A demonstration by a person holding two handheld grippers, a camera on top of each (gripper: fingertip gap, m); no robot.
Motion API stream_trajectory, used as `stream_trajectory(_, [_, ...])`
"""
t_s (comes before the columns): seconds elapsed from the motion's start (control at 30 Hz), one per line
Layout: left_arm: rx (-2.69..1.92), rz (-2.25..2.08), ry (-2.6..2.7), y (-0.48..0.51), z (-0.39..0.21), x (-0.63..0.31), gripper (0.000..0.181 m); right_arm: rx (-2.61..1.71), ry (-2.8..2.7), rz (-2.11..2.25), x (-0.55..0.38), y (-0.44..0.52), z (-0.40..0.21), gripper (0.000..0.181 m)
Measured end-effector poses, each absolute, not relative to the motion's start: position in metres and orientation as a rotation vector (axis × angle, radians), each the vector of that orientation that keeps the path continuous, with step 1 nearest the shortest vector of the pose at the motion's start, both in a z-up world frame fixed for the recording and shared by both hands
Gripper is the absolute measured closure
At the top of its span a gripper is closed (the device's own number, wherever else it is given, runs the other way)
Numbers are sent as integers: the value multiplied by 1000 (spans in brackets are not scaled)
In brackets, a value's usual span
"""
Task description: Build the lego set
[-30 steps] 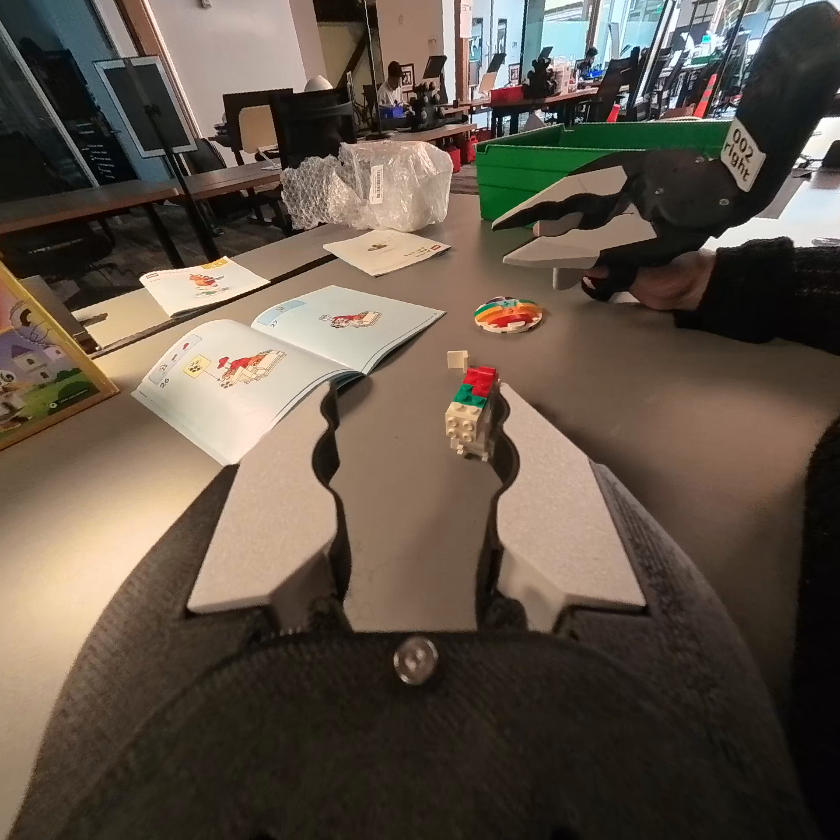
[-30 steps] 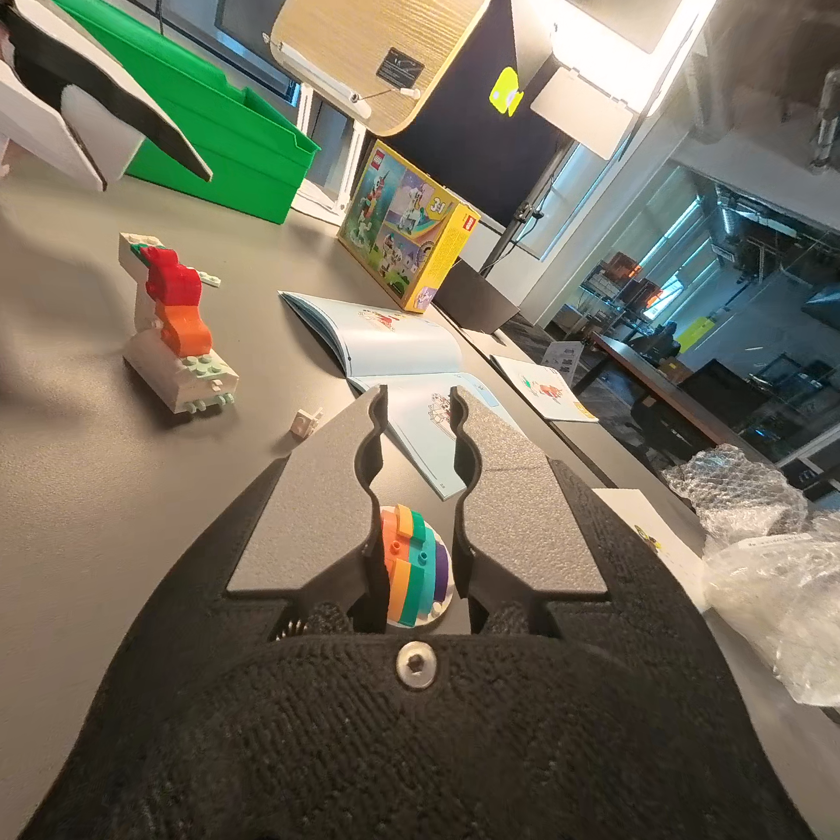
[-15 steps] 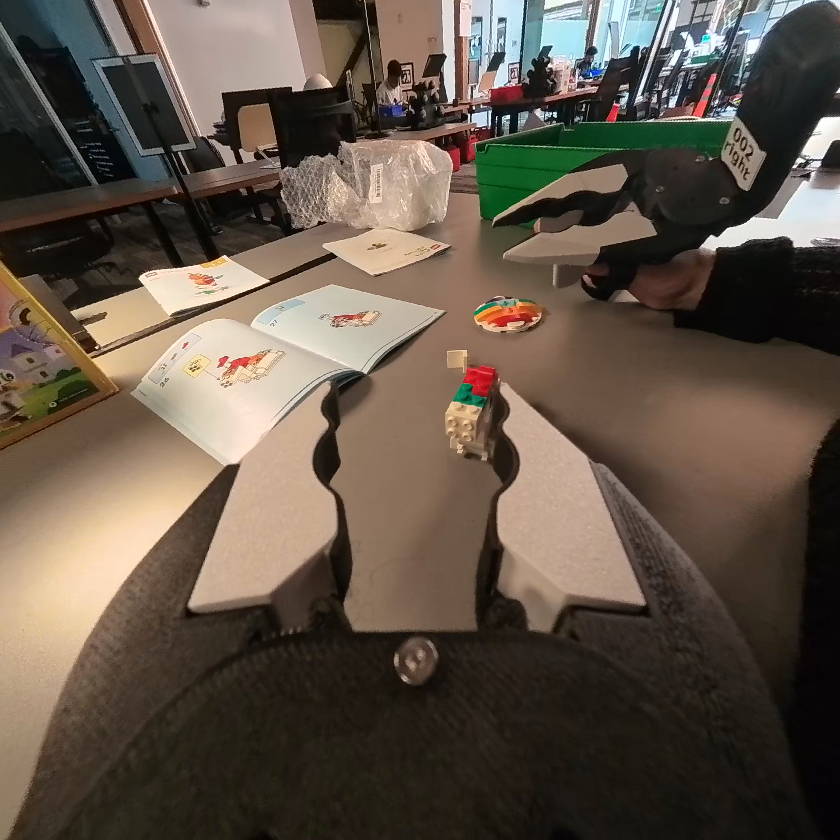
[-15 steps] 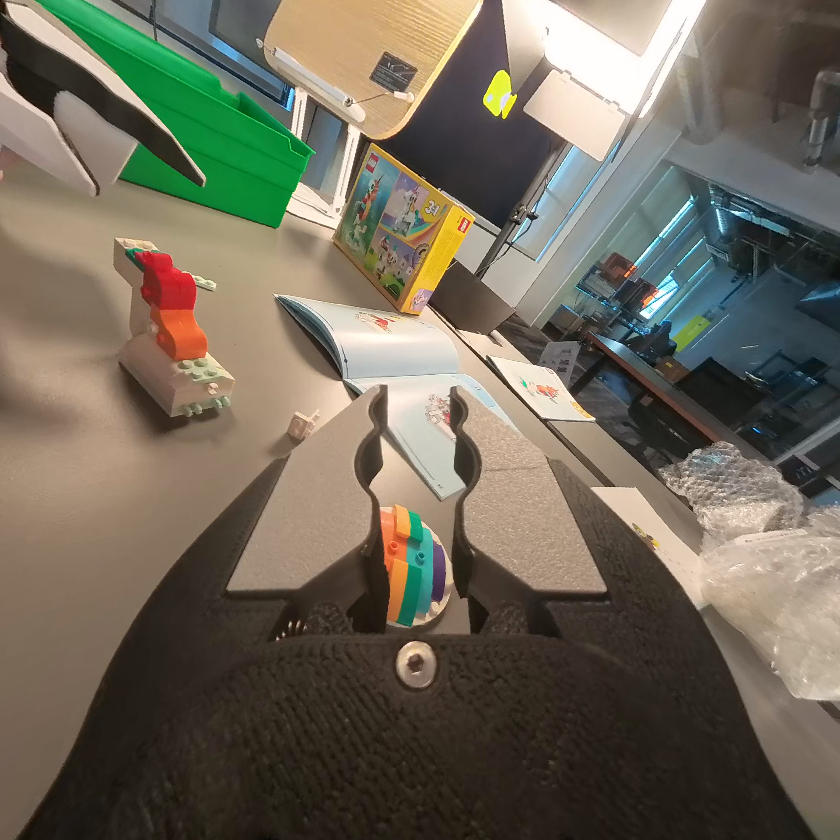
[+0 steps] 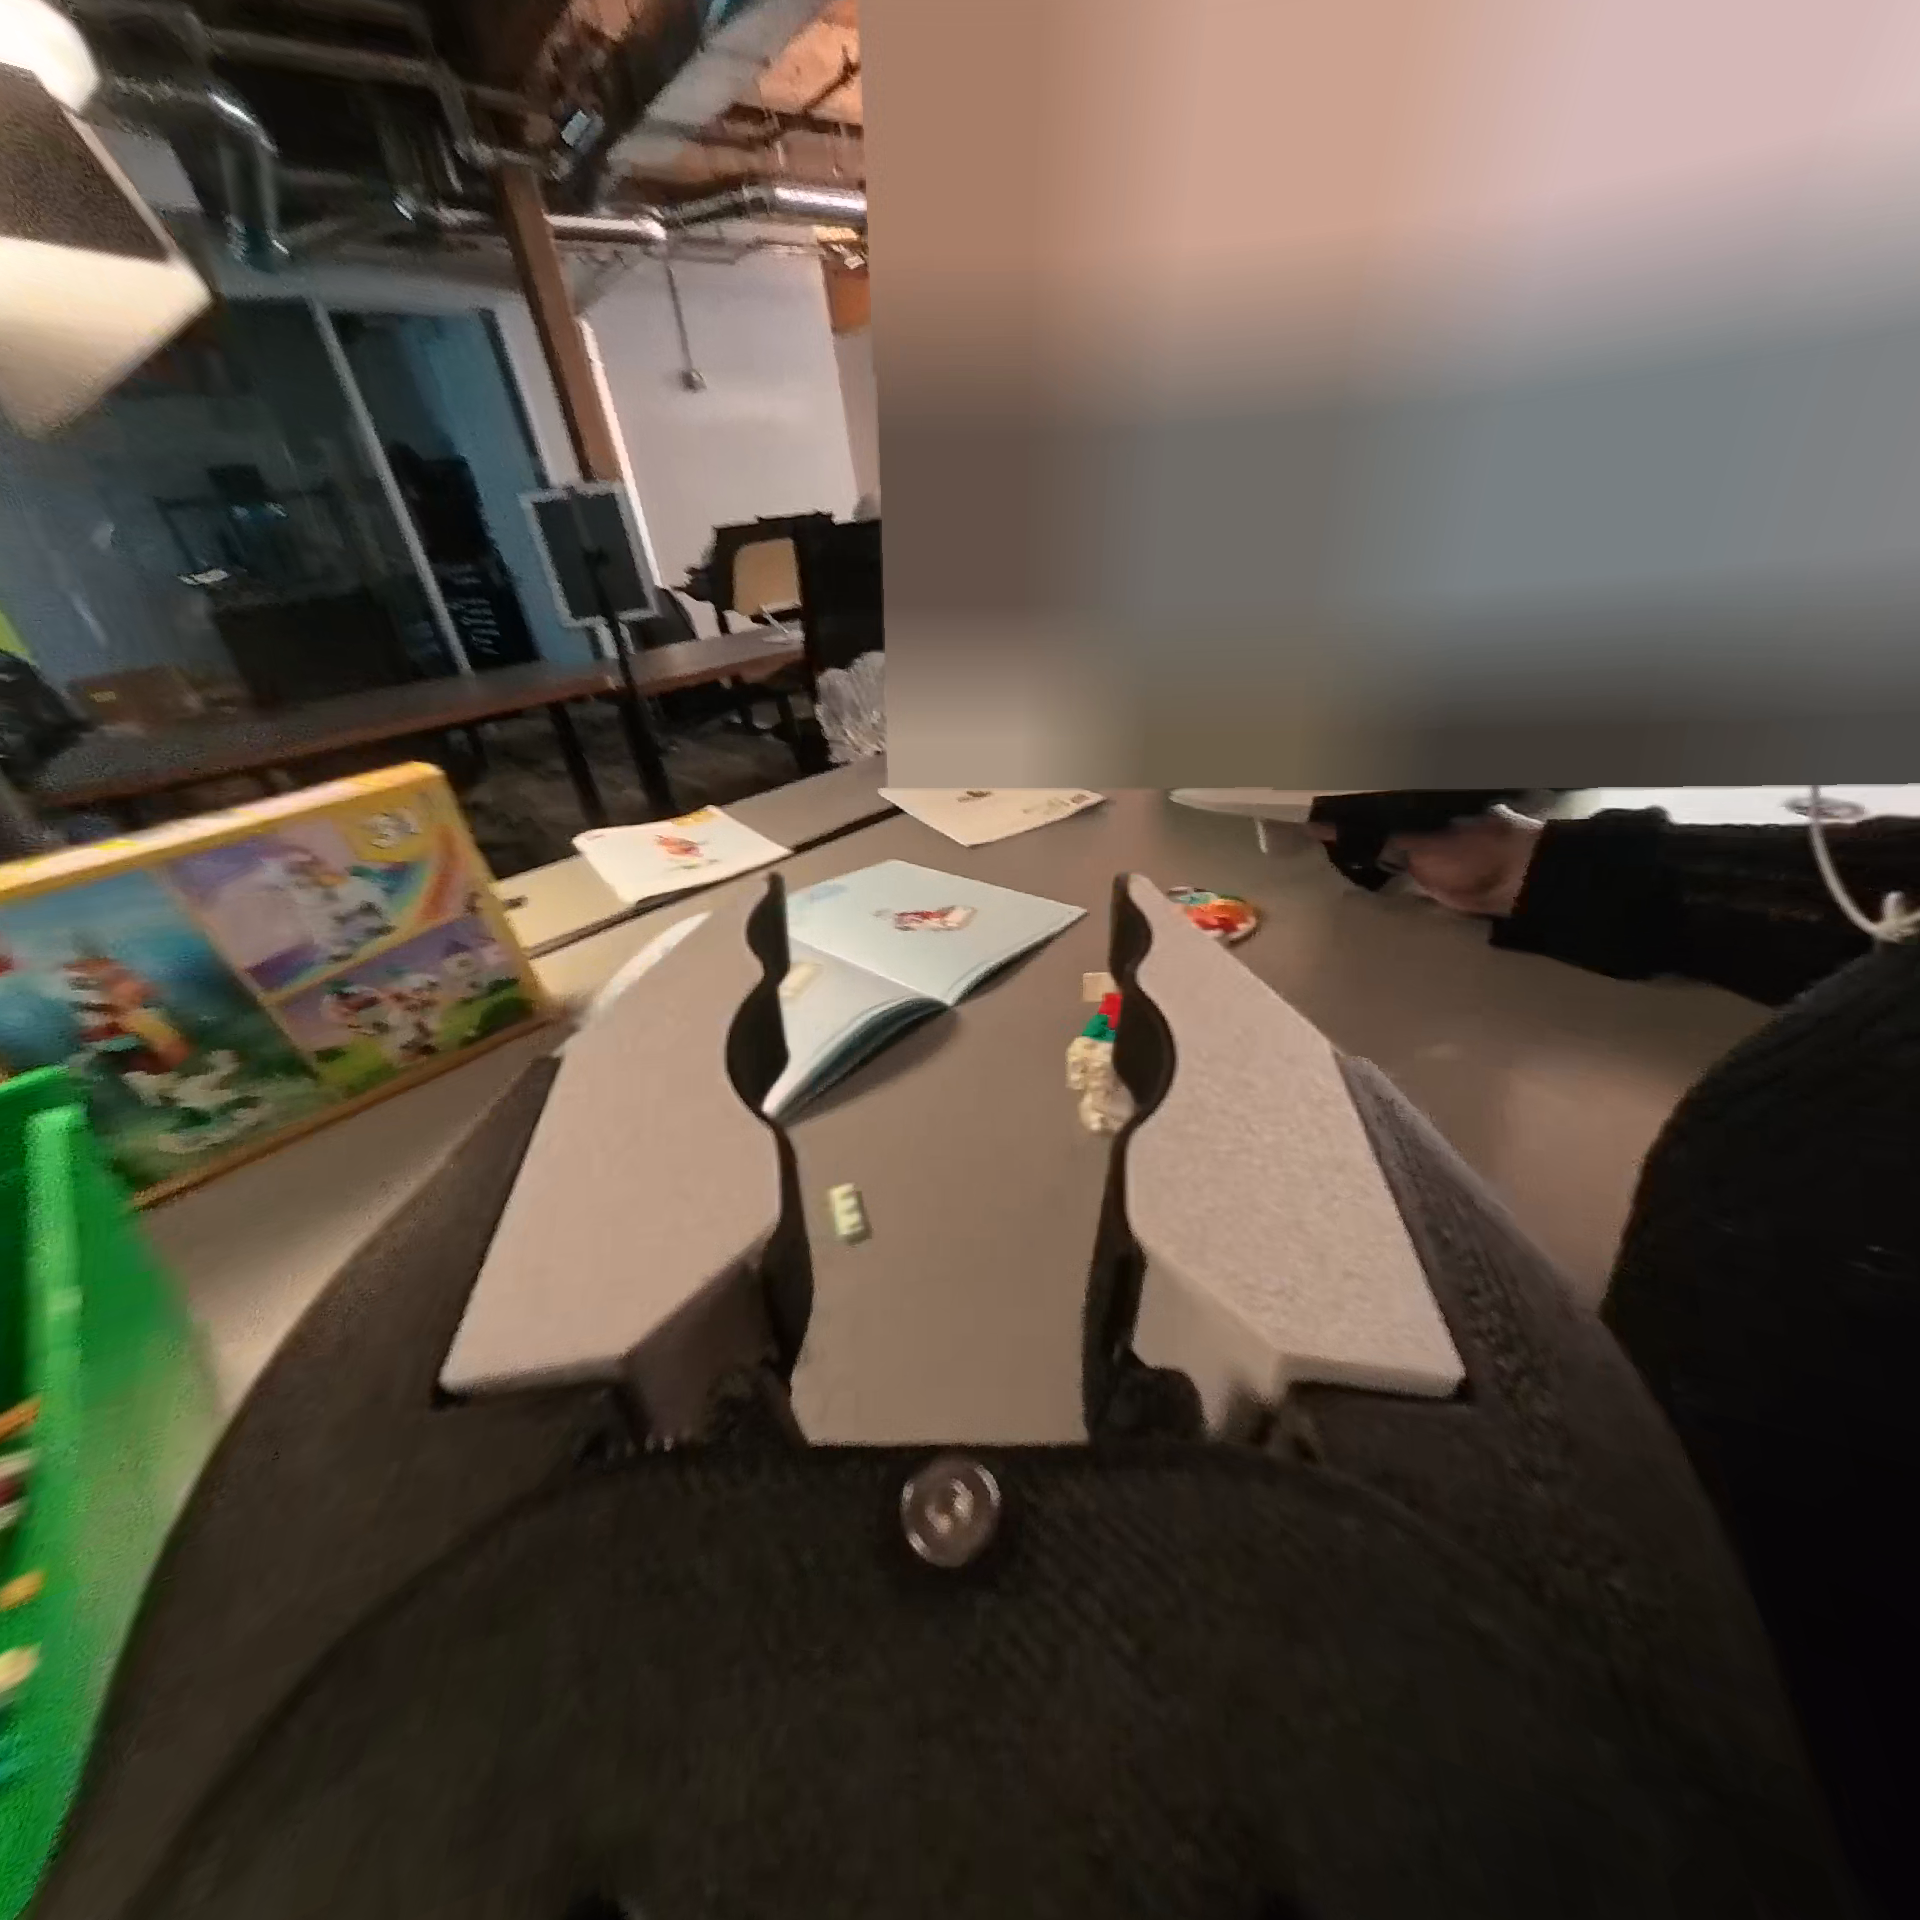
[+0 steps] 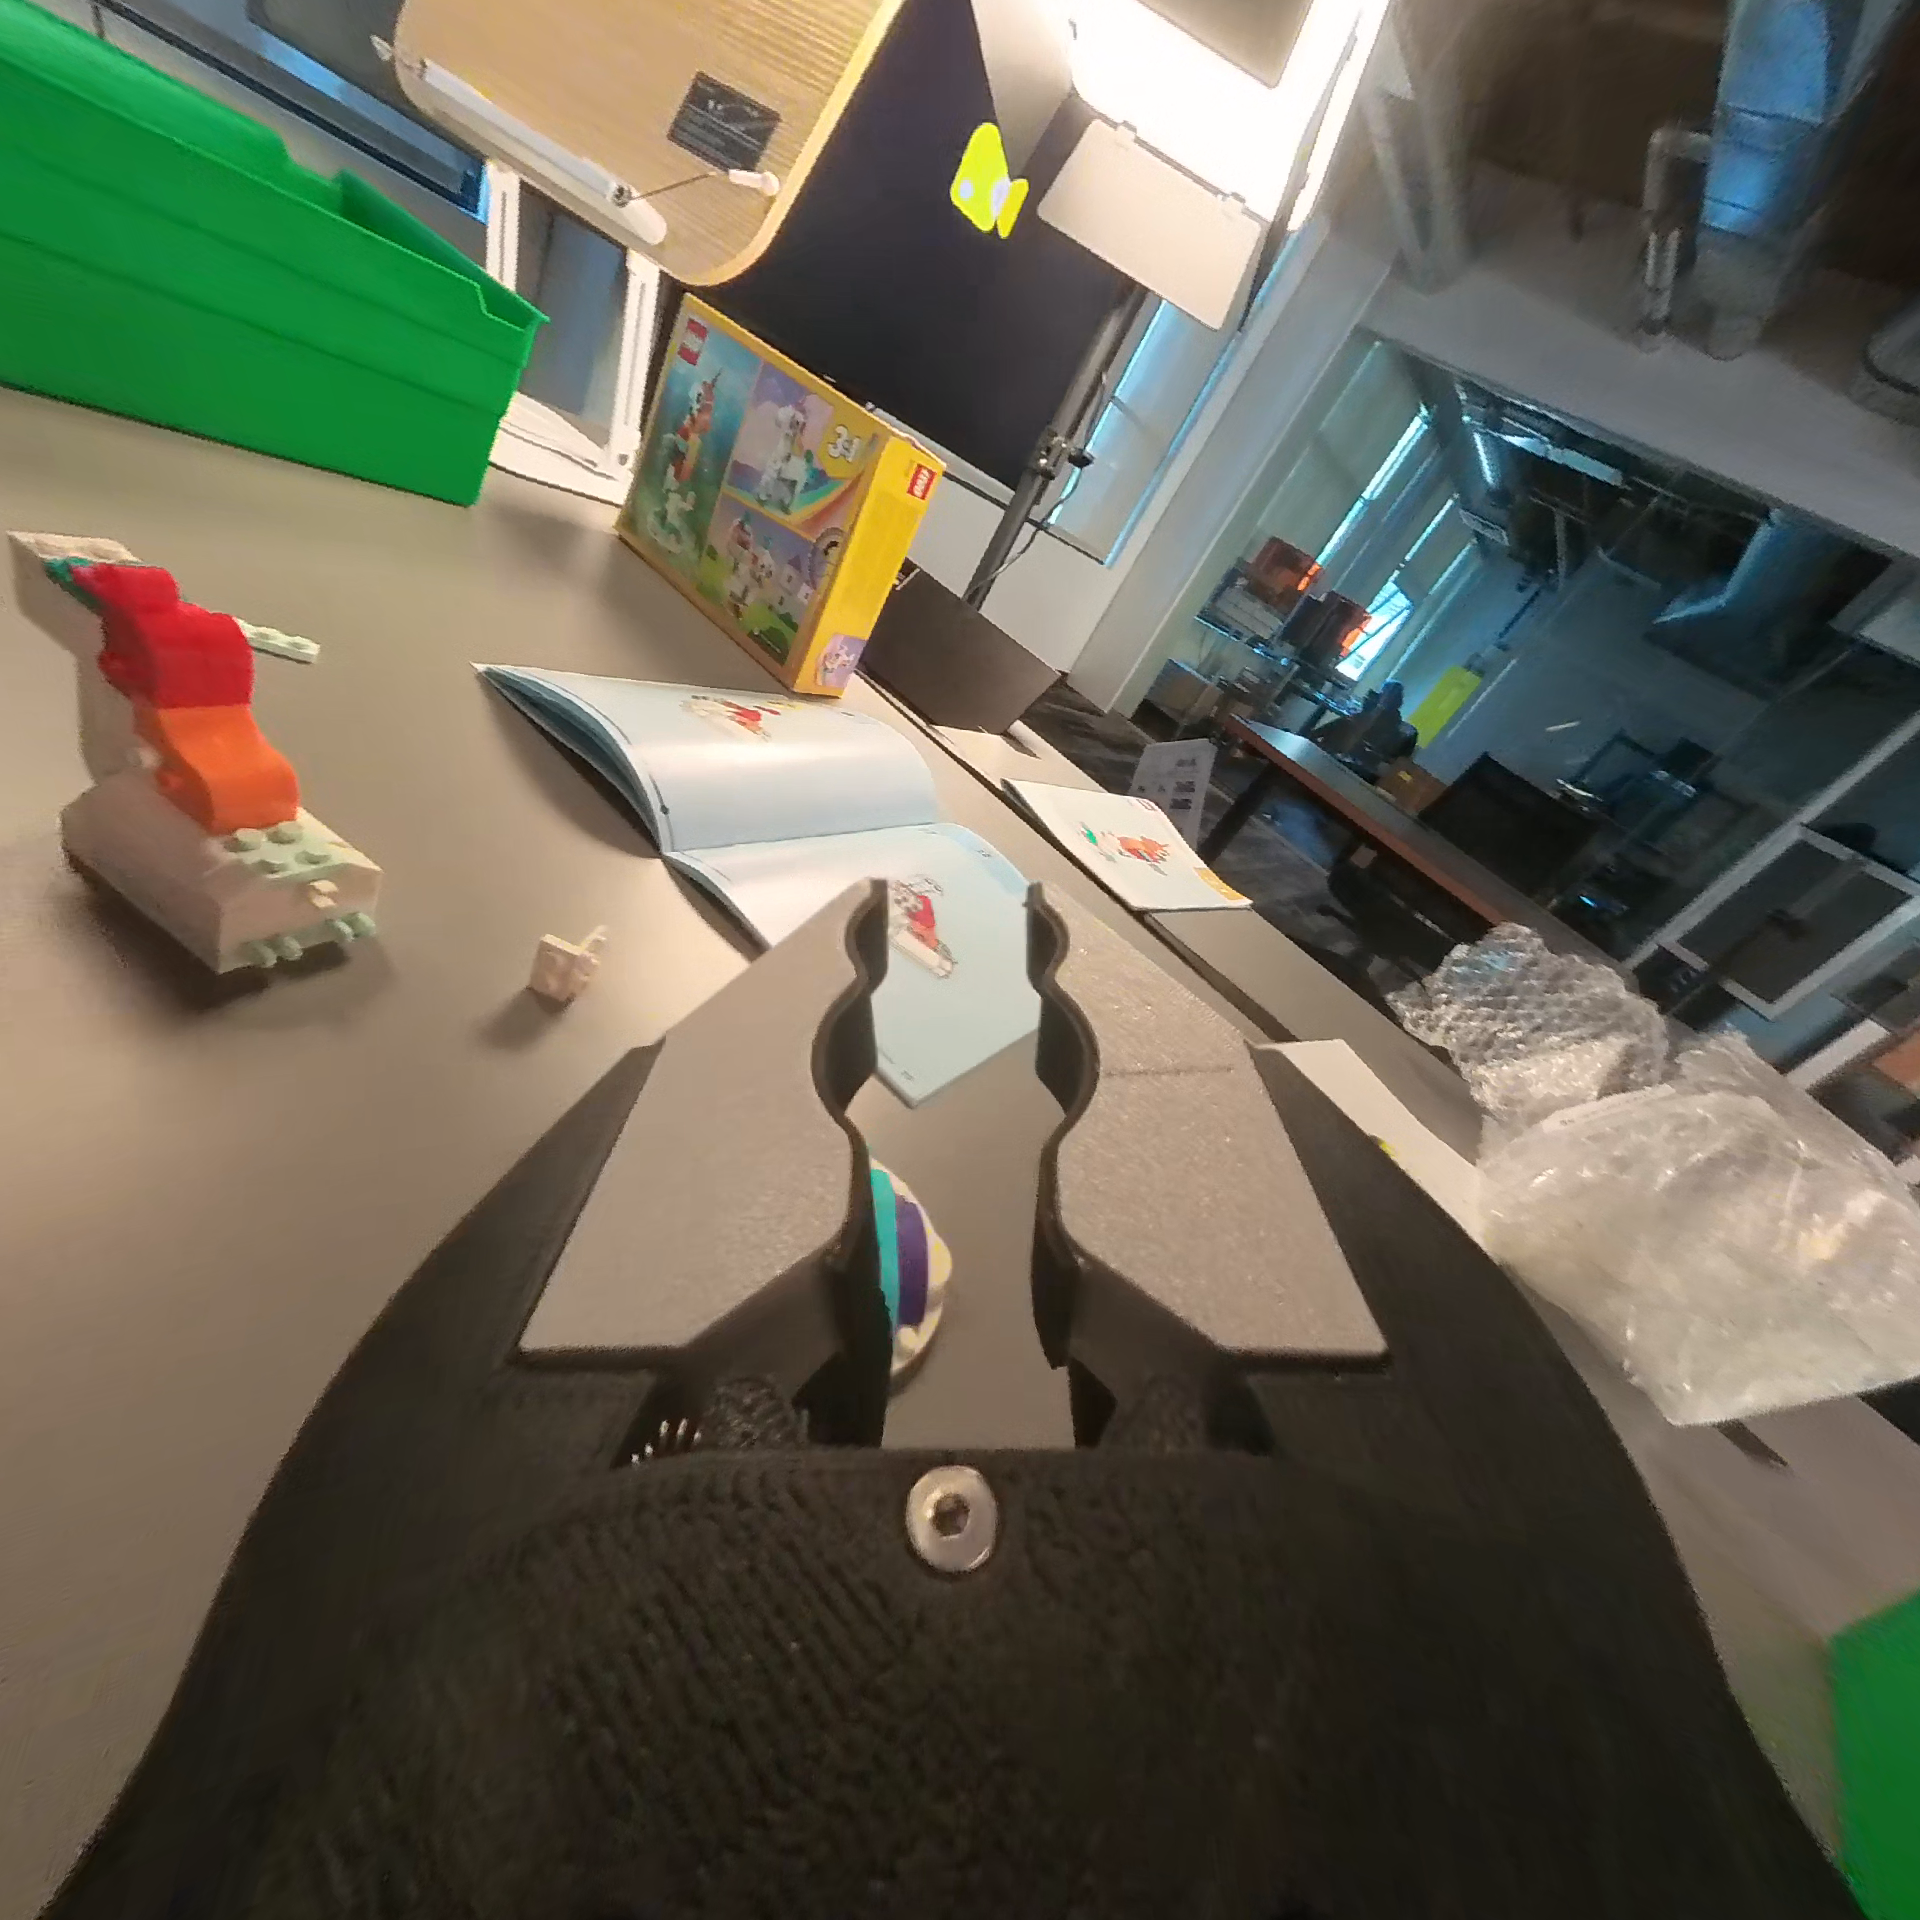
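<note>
Where tables fill office, grey table (image 6: 312, 1143), open booklet (image 6: 769, 769)

Grey table (image 6: 260, 1143) in an open office: glass partitions (image 5: 343, 499), exposed ceiling ducts (image 5: 665, 223), dark desks (image 6: 1351, 800) behind.

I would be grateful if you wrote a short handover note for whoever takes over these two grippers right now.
Left gripper: open, empty, held above the table.
Right gripper: open, empty, low over the table; the rainbow disc lies flat between its fingers, ungripped.
Parts: the partly built model, white base with red and orange curved bricks, stands on the table. A small white piece and a small green plate lie loose. The open instruction booklet lies beside them, box behind.
Done: body started.
Left: attach the loose pieces and disc, following the booklet.
</note>
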State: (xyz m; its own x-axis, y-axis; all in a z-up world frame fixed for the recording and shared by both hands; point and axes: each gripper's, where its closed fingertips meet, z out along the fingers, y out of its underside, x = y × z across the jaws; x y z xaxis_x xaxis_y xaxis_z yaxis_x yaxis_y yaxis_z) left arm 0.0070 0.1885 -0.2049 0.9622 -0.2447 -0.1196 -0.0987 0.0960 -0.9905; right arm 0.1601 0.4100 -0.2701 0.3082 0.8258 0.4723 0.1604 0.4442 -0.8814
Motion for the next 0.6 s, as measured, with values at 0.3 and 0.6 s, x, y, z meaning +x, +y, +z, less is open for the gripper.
stream_trajectory(0.3, [-1435,170,63,122,-181,-88,122,-1127,-1065,464,176,436,-262,157])
stream_trajectory(0.6, [-1456,425,-129,84,-184,-187,125,-1198,-924,373,192,461,-255,157])
